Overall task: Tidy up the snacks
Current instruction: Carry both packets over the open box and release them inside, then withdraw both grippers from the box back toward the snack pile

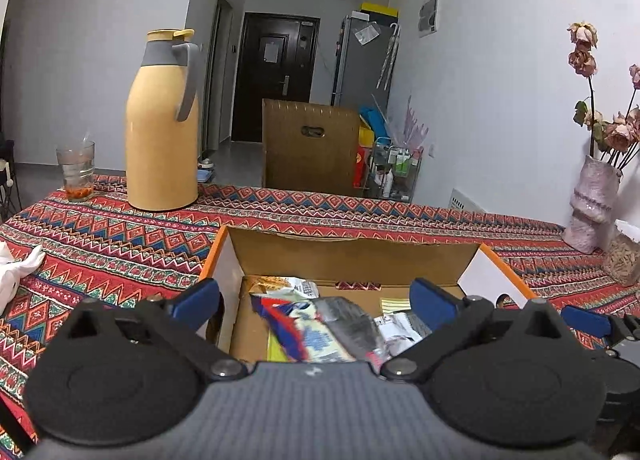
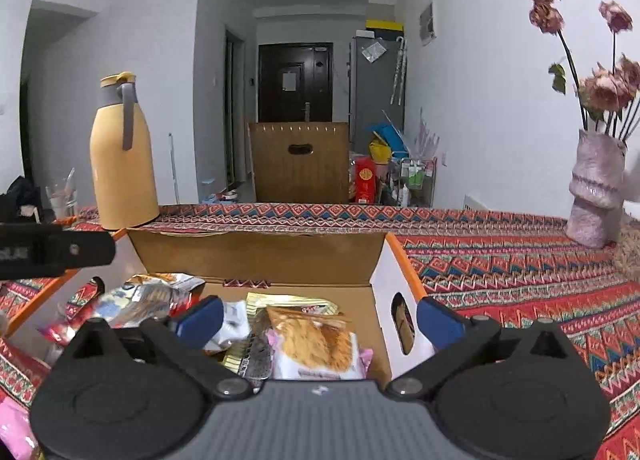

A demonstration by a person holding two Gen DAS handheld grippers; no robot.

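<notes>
We hold left gripper [image 1: 316,300] and right gripper [image 2: 318,320] over open cardboard box [image 1: 352,256] on patterned tablecloth [image 1: 120,236] — both claws spread wide, nothing pinched. Snack packets [image 2: 312,340] lie loose inside box, below fingers. Yellow flask [image 1: 160,127] far left, glass [image 1: 76,171] beside it; flower vase [image 2: 596,187] far right.

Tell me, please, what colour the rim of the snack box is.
Orange; the box rim shows best in the right wrist view.
</notes>
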